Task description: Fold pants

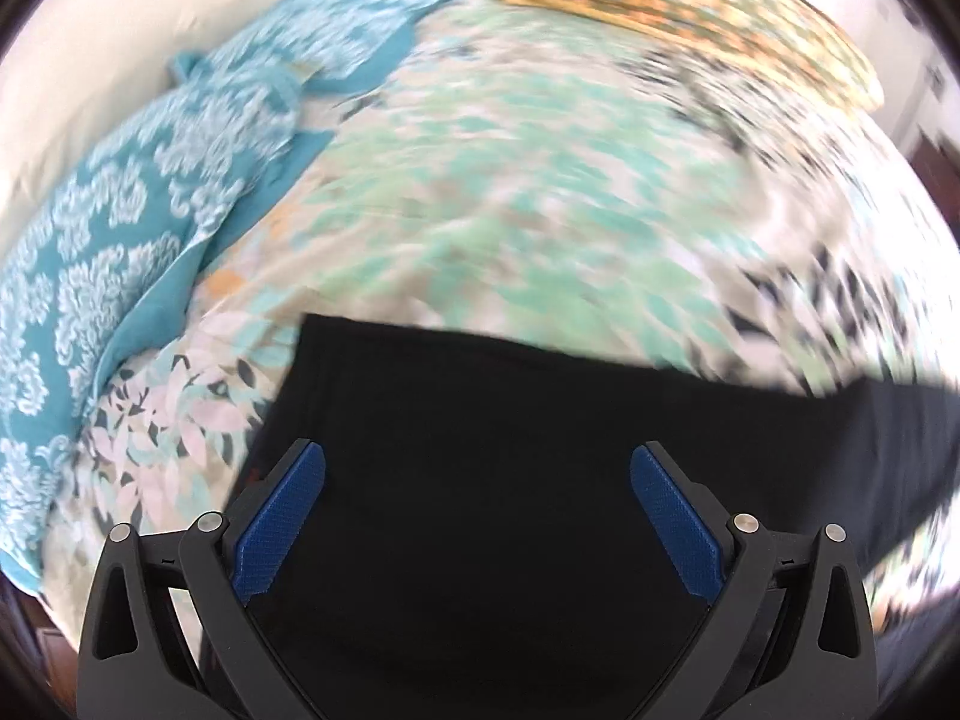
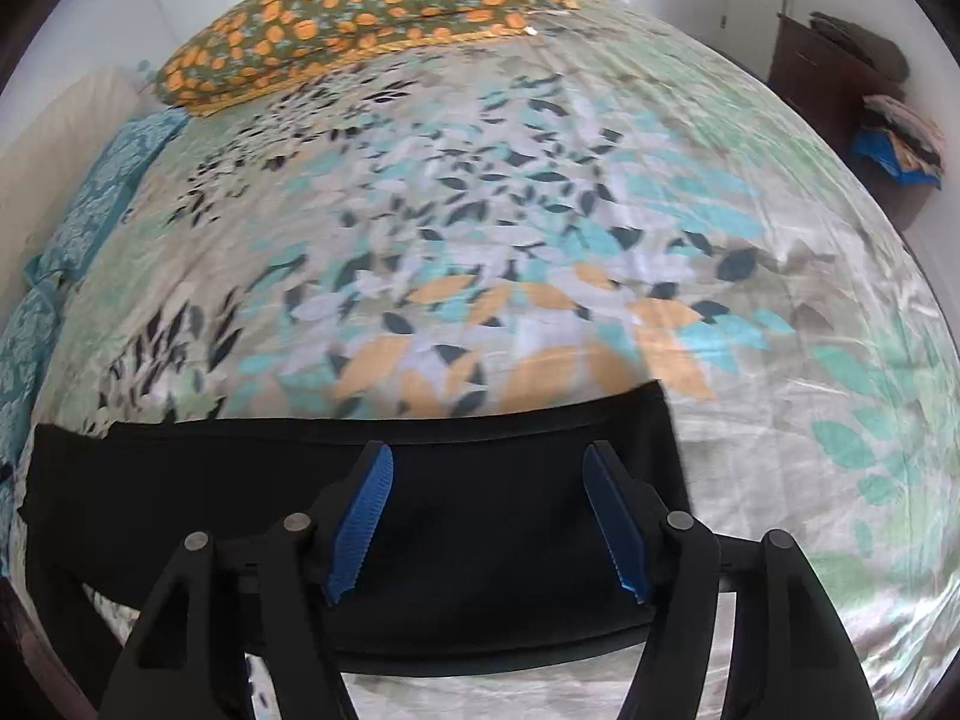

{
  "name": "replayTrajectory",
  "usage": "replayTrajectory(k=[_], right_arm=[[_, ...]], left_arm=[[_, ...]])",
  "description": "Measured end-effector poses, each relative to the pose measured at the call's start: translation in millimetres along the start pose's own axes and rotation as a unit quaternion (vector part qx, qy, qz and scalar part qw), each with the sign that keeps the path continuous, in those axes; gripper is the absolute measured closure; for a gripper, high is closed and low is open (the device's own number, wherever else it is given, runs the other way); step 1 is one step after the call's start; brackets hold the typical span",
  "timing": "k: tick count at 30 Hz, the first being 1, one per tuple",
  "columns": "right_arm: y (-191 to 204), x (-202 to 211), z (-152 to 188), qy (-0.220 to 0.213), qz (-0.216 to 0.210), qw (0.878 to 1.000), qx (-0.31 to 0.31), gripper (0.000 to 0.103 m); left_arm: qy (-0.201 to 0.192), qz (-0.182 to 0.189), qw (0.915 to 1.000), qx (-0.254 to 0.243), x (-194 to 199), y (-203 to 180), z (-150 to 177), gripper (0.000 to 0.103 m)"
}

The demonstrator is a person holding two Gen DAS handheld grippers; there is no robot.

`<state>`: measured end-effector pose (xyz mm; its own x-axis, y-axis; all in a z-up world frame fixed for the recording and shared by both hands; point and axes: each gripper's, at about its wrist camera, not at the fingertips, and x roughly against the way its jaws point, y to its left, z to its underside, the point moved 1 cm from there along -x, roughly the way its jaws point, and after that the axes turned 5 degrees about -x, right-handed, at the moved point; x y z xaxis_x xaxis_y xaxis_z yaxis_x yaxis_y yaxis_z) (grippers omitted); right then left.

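Observation:
Black pants [image 1: 492, 420] lie flat on the leaf-patterned bedspread [image 1: 492, 192], near the bed's front edge. My left gripper [image 1: 477, 465] is open, its blue pads [image 1: 282, 522] spread wide above the dark cloth, holding nothing. In the right wrist view the pants [image 2: 240, 474] form a long black band across the bedspread [image 2: 540, 228]. My right gripper [image 2: 487, 462] is open over the band's right part, pads [image 2: 615, 528] apart and empty. The left wrist view is motion-blurred.
A teal patterned cloth [image 1: 120, 228] lies along the bed's left side. An orange-flowered pillow [image 2: 360, 18] sits at the far end. A dark wooden dresser [image 2: 840, 84] with piled clothes [image 2: 900, 132] stands right of the bed.

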<state>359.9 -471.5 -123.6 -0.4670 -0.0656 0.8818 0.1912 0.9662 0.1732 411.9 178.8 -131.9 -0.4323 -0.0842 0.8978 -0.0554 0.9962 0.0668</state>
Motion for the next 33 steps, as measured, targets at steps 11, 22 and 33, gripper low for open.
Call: replayTrajectory(k=[11, 22, 33], right_arm=[[109.3, 21.0, 96.2, 0.022, -0.131, 0.991, -0.018, 0.035], [74.7, 78.0, 134.0, -0.005, -0.078, 0.995, -0.068, 0.032], [98.3, 77.7, 149.1, -0.012, -0.108, 0.99, -0.086, 0.032]], left_arm=[[0.103, -0.007, 0.9946, 0.006, -114.3, 92.9, -36.5, 0.001], [0.086, 0.029, 0.9959, 0.0, -128.6, 65.8, -34.6, 0.018], [0.113, 0.047, 0.9923, 0.016, -141.7, 85.7, -37.7, 0.059]])
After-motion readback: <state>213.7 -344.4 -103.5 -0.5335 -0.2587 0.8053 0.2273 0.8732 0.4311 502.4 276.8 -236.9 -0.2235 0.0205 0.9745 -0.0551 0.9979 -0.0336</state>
